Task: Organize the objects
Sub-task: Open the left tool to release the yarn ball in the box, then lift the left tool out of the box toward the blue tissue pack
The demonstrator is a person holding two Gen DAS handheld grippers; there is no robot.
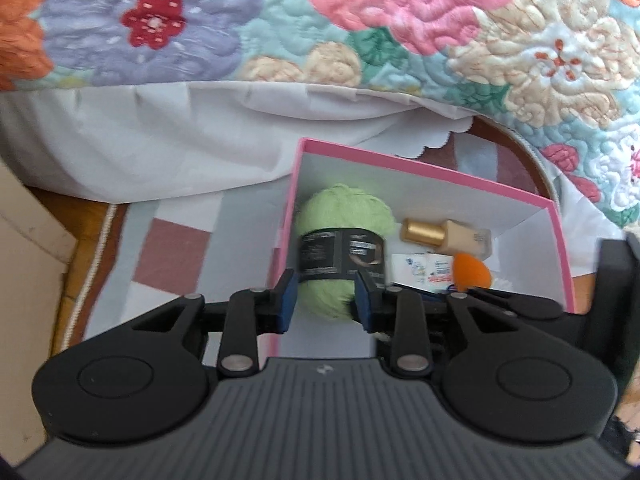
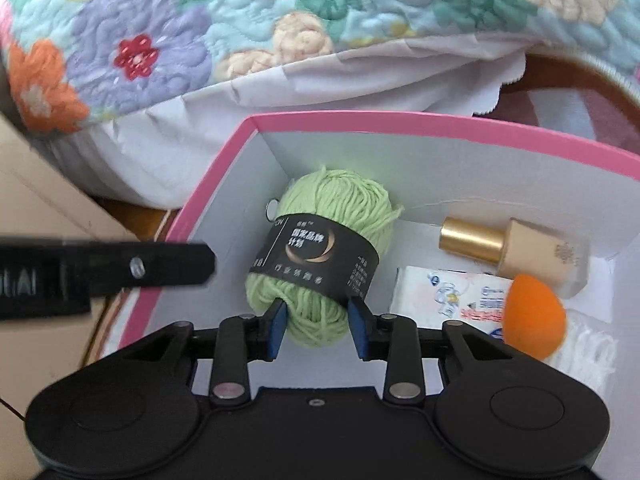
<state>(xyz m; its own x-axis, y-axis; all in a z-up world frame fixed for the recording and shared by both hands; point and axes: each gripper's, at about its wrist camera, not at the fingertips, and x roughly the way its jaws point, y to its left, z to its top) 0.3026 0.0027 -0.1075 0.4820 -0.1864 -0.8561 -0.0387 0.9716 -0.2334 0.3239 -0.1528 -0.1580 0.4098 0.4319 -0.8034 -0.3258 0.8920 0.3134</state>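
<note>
A green yarn ball (image 2: pixel 332 196) with a black label lies in the far left corner of a pink-rimmed white box (image 2: pixel 360 118). My right gripper (image 2: pixel 318 324) is shut on the yarn's near end, with a blue pad pressing in on each side. My left gripper (image 1: pixel 326 300) hovers over the box's left wall (image 1: pixel 286 216) with its pads apart. The yarn ball (image 1: pixel 344 208) shows through the gap, lower down in the box, and the pads hold nothing. In the right wrist view one of the left gripper's black fingers (image 2: pixel 172 266) reaches in from the left and stops short of the yarn.
Beside the yarn in the box lie a gold-capped bottle (image 2: pixel 512 248), a tissue packet (image 2: pixel 440 296), an orange sponge (image 2: pixel 532 316) and something white and fluffy (image 2: pixel 588 348). A floral quilt (image 1: pixel 360 20) hangs behind the box. A checked rug (image 1: pixel 168 256) lies under it. Cardboard (image 2: pixel 40 208) stands at the left.
</note>
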